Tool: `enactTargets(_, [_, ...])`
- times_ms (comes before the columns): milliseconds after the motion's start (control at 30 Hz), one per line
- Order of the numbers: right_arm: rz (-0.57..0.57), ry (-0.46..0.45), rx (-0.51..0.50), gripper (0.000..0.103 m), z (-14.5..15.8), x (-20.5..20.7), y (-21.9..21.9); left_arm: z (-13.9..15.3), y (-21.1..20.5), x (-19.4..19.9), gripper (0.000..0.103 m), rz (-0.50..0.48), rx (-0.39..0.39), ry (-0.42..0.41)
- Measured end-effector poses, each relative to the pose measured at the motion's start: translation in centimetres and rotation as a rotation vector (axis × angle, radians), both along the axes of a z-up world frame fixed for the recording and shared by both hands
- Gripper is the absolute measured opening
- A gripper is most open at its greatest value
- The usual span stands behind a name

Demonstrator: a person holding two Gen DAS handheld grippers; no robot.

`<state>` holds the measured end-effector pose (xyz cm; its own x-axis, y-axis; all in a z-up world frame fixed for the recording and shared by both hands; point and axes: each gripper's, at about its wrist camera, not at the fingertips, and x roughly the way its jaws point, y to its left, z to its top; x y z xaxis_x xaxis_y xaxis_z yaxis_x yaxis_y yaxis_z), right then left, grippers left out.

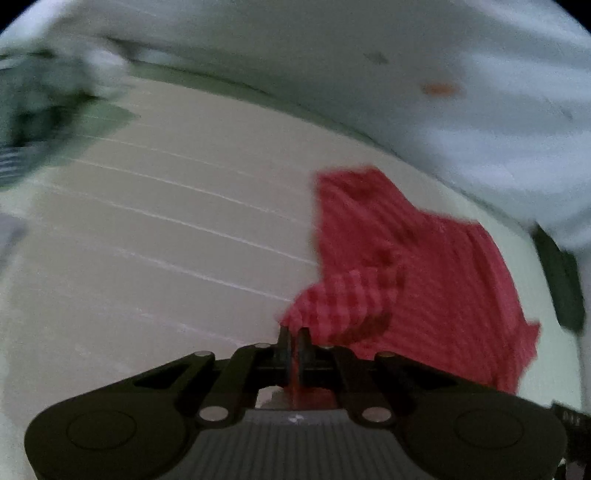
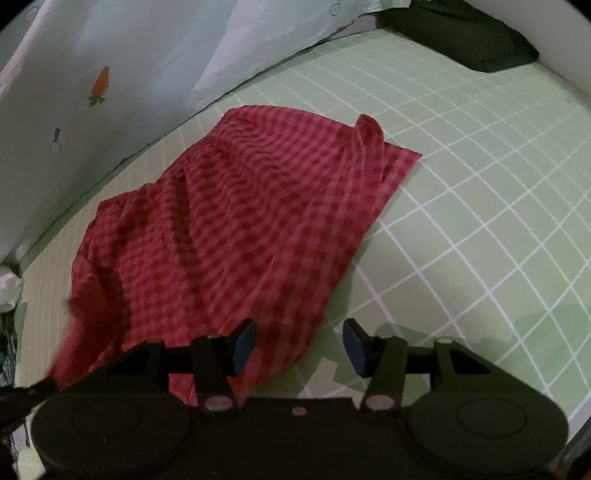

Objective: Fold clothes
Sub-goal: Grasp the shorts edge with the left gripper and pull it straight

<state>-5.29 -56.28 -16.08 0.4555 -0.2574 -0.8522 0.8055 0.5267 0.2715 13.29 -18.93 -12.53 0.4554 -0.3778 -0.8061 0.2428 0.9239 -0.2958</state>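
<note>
A red checked garment (image 2: 236, 218) lies rumpled on the green grid sheet (image 2: 480, 192). In the left wrist view it (image 1: 413, 266) lies right of centre, blurred. My left gripper (image 1: 293, 341) is shut on an edge of it, with red cloth pinched between the jaws and lifted. My right gripper (image 2: 299, 345) is open, just above the garment's near corner. Its left blue pad (image 2: 243, 345) is over the cloth and its right pad (image 2: 354, 345) is over bare sheet. It holds nothing.
A pale blue quilt with small prints (image 2: 110, 74) runs along the far left side of the bed; it also shows in the left wrist view (image 1: 461, 92). A dark bundle (image 2: 461, 33) lies at the far right corner. Blurred objects (image 1: 40, 110) stand at left.
</note>
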Motion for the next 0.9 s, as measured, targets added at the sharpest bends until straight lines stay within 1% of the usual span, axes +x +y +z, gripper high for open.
enactTargets(100, [0.015, 0.005, 0.003, 0.053, -0.1, 0.2, 0.3, 0.3, 4.0, -0.6, 0.003, 0.171, 0.017, 0.022])
enactTargets(133, [0.024, 0.008, 0.004, 0.053, -0.2, 0.3, 0.4, 0.0, 5.2, -0.7, 0.004, 0.224, 0.026, 0.046])
enactTargets(200, [0.044, 0.013, 0.005, 0.053, -0.3, 0.7, 0.6, -0.9, 6.9, -0.7, 0.005, 0.302, 0.026, 0.108])
enactTargets(233, [0.056, 0.014, 0.006, 0.053, -0.3, 0.8, 0.8, -1.1, 7.1, -0.7, 0.008, 0.316, 0.027, 0.115])
enactTargets(300, [0.076, 0.014, 0.002, 0.054, -0.3, 1.0, 0.9, -1.1, 7.1, -0.7, 0.011, 0.326, 0.034, 0.113])
enactTargets(333, [0.080, 0.012, -0.005, 0.055, -0.2, 0.9, 1.0, -1.0, 7.1, -0.7, 0.020, 0.331, 0.037, 0.112])
enactTargets(367, [0.082, 0.011, -0.013, 0.059, 0.0, 0.8, 1.0, -1.0, 7.1, -0.7, 0.030, 0.336, 0.040, 0.112])
enactTargets(433, [0.068, 0.007, -0.033, 0.065, 0.1, 0.5, 0.6, -1.0, 7.0, -0.7, 0.035, 0.347, 0.047, 0.110])
enactTargets(533, [0.038, 0.000, -0.055, 0.066, 0.1, -0.1, -0.6, -1.0, 7.0, -0.7, 0.045, 0.362, 0.057, 0.107])
enactTargets(600, [0.029, -0.011, -0.075, 0.065, 0.0, 0.1, -1.5, -1.0, 6.2, -0.8, 0.049, 0.329, 0.074, 0.097])
enactTargets(667, [0.039, -0.016, -0.115, 0.063, -0.2, 0.8, -2.7, -0.9, 5.1, -0.8, 0.054, 0.288, 0.086, 0.093])
enactTargets(733, [0.051, -0.010, -0.161, 0.063, -0.2, 1.8, -3.8, -1.0, 4.4, -0.9, 0.056, 0.263, 0.098, 0.086])
enactTargets(800, [0.041, -0.006, -0.186, 0.063, -0.5, 2.7, -5.1, -1.0, 3.8, -0.9, 0.056, 0.245, 0.110, 0.077])
enactTargets(900, [0.008, -0.006, -0.183, 0.062, -1.3, 3.8, -7.1, -0.9, 3.4, -0.9, 0.056, 0.234, 0.123, 0.062])
